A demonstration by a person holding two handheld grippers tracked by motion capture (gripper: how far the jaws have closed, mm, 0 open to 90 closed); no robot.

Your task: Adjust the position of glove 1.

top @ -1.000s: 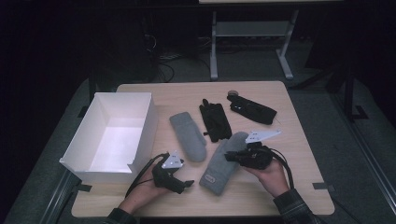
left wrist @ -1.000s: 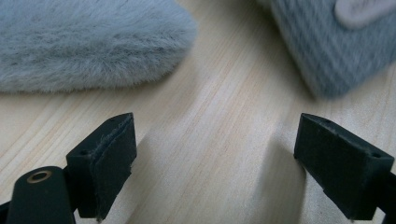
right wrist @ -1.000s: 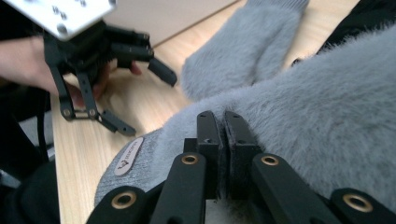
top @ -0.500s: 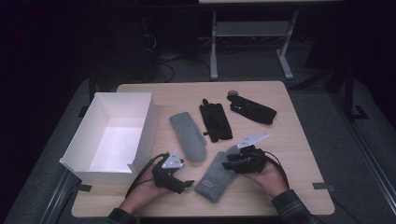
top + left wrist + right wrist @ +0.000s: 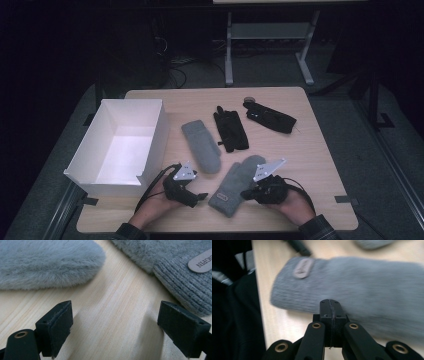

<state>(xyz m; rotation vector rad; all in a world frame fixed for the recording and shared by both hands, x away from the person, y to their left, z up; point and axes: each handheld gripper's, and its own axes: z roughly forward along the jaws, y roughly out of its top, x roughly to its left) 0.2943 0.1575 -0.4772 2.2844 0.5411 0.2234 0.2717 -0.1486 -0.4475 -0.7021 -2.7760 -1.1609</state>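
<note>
Now our right gripper [image 5: 248, 193] is pinched together, touching the grey mitten [image 5: 235, 185] near the table's front edge; its cuff points at us. Our left gripper [image 5: 200, 196] waits apart

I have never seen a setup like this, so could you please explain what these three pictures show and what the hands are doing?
A person sits at a wooden table and holds a hand-operated two-jaw tool in each hand. The high view looks down from above. The left gripper sits beside an open white box; the right gripper is at the edge of the nearer grey mitten.

The other two pictures come from cameras riding on the grippers. In the left gripper view the jaws stand wide open over bare wood, between two grey mittens. In the right gripper view the jaws are closed together, tip against the nearer mitten; whether they pinch its fabric I cannot tell.

Also on the table: a second grey mitten and two black gloves.
</note>
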